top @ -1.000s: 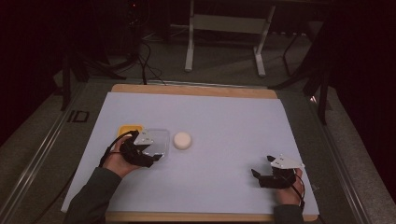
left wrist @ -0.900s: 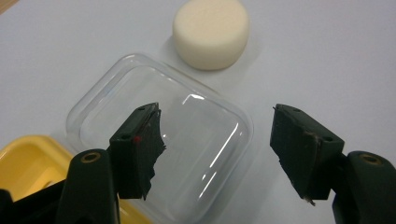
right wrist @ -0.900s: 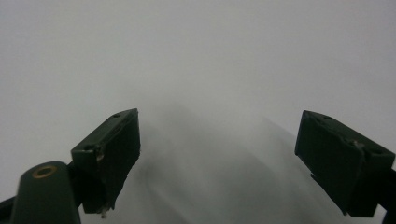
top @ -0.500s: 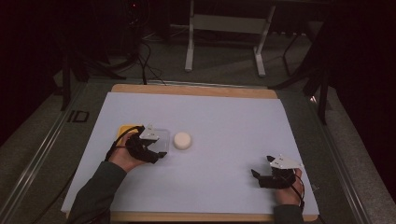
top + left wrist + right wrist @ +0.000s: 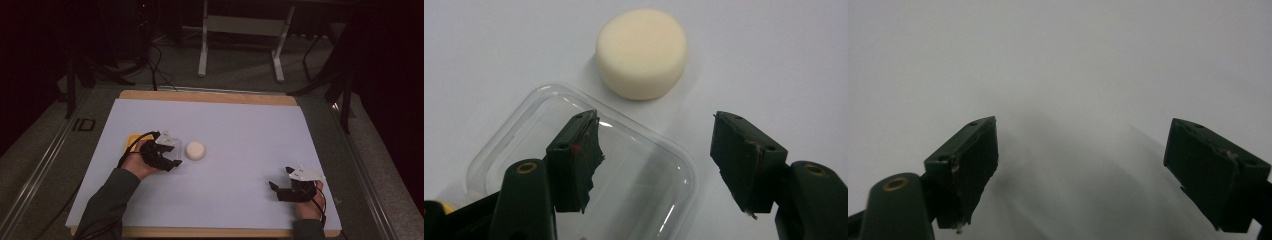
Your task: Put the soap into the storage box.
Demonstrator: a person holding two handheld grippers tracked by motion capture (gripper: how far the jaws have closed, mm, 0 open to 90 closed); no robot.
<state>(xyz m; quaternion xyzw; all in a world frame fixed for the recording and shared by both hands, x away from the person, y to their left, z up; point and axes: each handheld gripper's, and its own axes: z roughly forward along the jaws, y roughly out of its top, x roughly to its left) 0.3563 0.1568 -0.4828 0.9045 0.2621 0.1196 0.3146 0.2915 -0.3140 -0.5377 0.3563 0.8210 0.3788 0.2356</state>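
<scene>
A cream round foam puck [image 5: 195,150] [image 5: 642,52] lies on the white table sheet [image 5: 240,135]. Just left of it sits a clear plastic container [image 5: 589,190], partly under my left gripper [image 5: 172,159] [image 5: 656,165]. That gripper is open, its jaws hovering over the container's near corner and pointing toward the puck. A yellow object [image 5: 132,140] peeks out behind the left hand. My right gripper [image 5: 275,189] [image 5: 1093,170] is open above bare sheet at the front right, nothing between its jaws.
The sheet covers a wooden board [image 5: 210,95] with its edge showing at the back. Beyond the table stand a white metal frame [image 5: 240,45] and cables [image 5: 155,60] on a dark floor.
My left gripper has moved forward and right over the clear container, closer to the puck. The right gripper has stayed put.
</scene>
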